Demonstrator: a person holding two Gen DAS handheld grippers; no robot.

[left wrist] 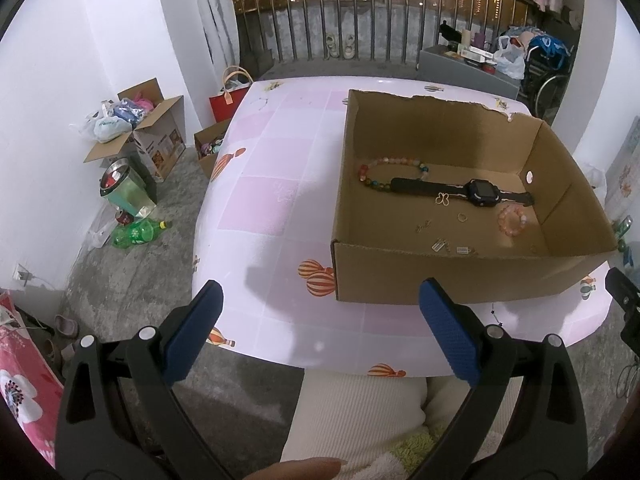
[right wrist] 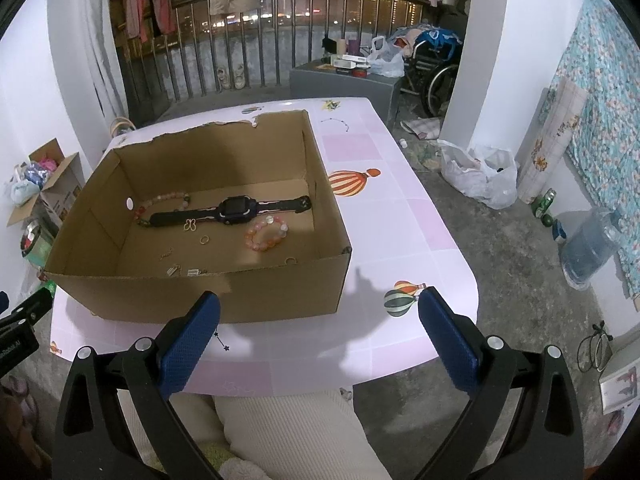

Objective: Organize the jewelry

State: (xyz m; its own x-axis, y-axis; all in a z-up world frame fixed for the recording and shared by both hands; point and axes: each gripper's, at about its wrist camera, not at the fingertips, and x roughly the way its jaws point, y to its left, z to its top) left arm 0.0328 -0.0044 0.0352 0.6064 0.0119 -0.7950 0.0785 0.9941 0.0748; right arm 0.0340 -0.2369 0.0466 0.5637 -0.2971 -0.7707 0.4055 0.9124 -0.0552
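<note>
The left gripper [left wrist: 320, 336] is hovering over the near edge of the pink-checked table with balloon prints [left wrist: 280, 184], its blue-padded fingers [left wrist: 192, 332] spread wide apart and holding nothing. The right gripper [right wrist: 318, 336] is hovering likewise, fingers parted and empty, above the near table edge. The open brown cardboard box [right wrist: 200, 296] is sitting on the table at 12 o'clock from the right gripper and at 1 o'clock from the left. Inside it, a black strap wristwatch [right wrist: 232, 210] is lying flat across the floor. A multicoloured bead necklace [left wrist: 380, 172] is resting at 10 o'clock from the watch face, partly under the strap. A pink bead bracelet [right wrist: 266, 234] is lying at 4 o'clock from the watch in the right view. A small gold ring [right wrist: 204, 240] and a gold butterfly charm [right wrist: 191, 225] are lying just beside the strap.
</note>
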